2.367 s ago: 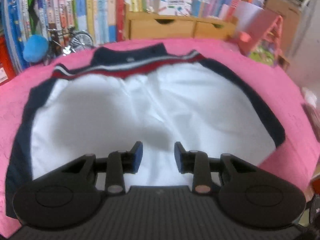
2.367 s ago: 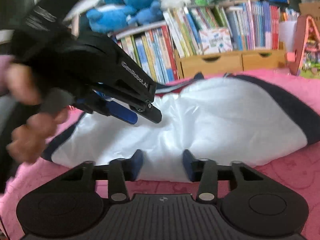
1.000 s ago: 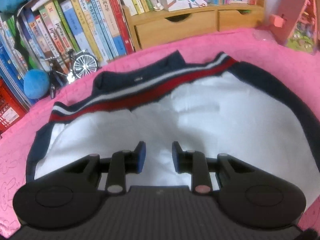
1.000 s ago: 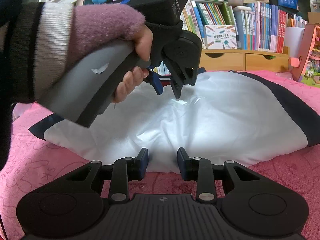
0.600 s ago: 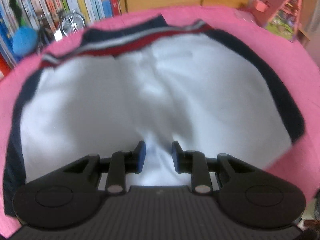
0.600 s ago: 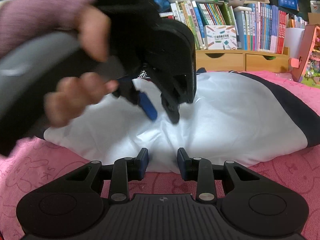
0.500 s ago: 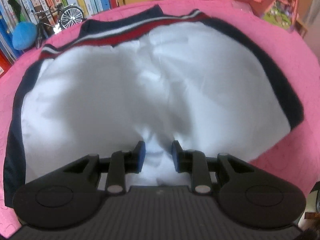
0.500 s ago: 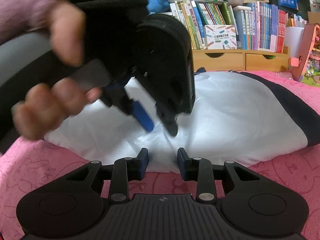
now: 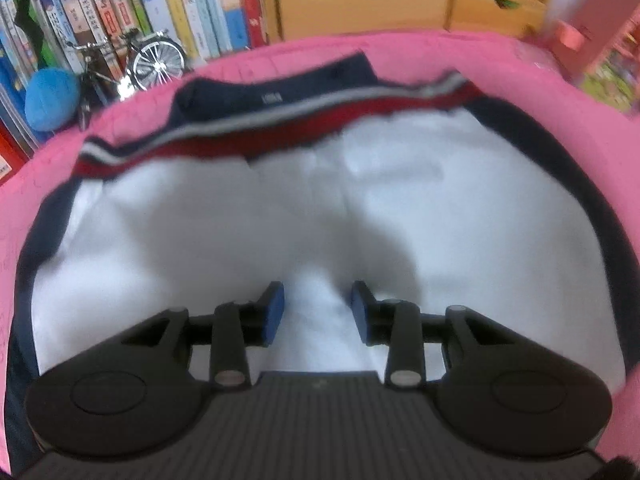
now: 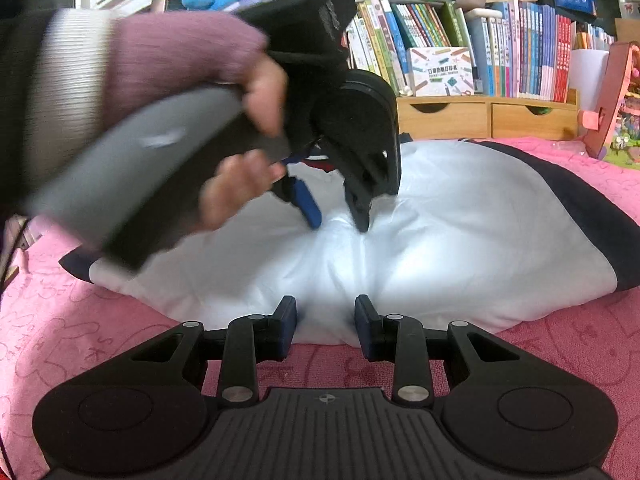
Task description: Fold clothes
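Garment (image 9: 360,208): a white shirt with navy side panels and a red, white and navy striped band (image 9: 280,120) at its far edge. It lies on the pink cloth-covered surface (image 9: 560,92), roughly in the middle. It reads as already doubled once, since the striped band and a navy layer show beyond the far edge of the white panel; I cannot confirm how many folds are in. Still a wide, puffy bundle with creases, so by my judgement more folding and flattening is left.

Left gripper (image 9: 317,312): points steeply down at the middle of the white panel. Its jaws have just been opening; a raised ridge of white cloth stands between the blue pads (image 9: 273,312), but the pads do not press on it. Released, or about to pinch — not clenched. In the right wrist view the left gripper (image 10: 340,216) has its tips at the cloth, carried by a hand (image 10: 248,148) in a mauve sleeve.

Right gripper (image 10: 325,330): low at the near hem of the shirt (image 10: 460,248), jaws parted, nothing gripped; the white edge sits just beyond the pads.

Edges and room:
- Near hem is free and reachable, with pink cloth bare in front of it.
- Right navy edge (image 10: 592,216) has open pink surface beside it.
- Far side is tight: model bicycle (image 9: 132,60), blue ball (image 9: 52,98), books and wooden drawers (image 9: 400,4) stand near the far edge.
- Far right: pink toy house (image 10: 616,108) near the surface's corner.
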Motion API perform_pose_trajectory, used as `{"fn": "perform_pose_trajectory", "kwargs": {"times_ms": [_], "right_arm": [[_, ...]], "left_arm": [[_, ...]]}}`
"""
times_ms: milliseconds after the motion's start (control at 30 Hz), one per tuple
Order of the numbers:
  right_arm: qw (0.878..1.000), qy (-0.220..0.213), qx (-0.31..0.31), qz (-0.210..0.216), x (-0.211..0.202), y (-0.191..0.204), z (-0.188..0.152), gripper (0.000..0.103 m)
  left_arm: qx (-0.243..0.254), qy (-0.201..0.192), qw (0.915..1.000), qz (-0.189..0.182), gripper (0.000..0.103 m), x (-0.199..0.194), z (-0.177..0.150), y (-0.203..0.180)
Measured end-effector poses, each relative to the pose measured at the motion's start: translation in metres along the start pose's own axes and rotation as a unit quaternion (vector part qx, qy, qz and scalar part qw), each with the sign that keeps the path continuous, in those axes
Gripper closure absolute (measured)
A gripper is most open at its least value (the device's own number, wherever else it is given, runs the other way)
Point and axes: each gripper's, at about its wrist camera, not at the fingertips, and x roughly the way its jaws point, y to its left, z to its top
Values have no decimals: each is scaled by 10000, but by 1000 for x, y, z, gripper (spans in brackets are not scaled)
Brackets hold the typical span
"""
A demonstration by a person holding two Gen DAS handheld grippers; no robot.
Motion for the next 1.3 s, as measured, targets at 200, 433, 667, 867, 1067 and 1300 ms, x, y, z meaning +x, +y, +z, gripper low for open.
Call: {"fn": "perform_pose_trajectory", "kwargs": {"times_ms": [200, 433, 667, 867, 1067, 1300], "right_arm": [[10000, 22, -12, -3, 1, 1, 1, 70], [10000, 39, 7, 39, 1, 0, 3, 70], [10000, 15, -12, 77, 5, -1, 3, 70], [9999, -42, 93, 124, 2, -3, 0, 68], [9985, -215, 376, 325, -9, -13, 0, 60], [9986, -266, 465, 11, 8, -17, 28, 54]], "left_arm": [[-437, -225, 9986, 200, 66, 25, 35, 10], [-511, -357, 9976, 286, 66, 38, 52, 13], [-456, -388, 9978, 282, 65, 38, 57, 16], [-442, -510, 9974, 236, 64, 37, 54, 18], [-355, -629, 9974, 78, 65, 37, 51, 21], [-274, -780, 9964, -183, 66, 36, 45, 28]]}}
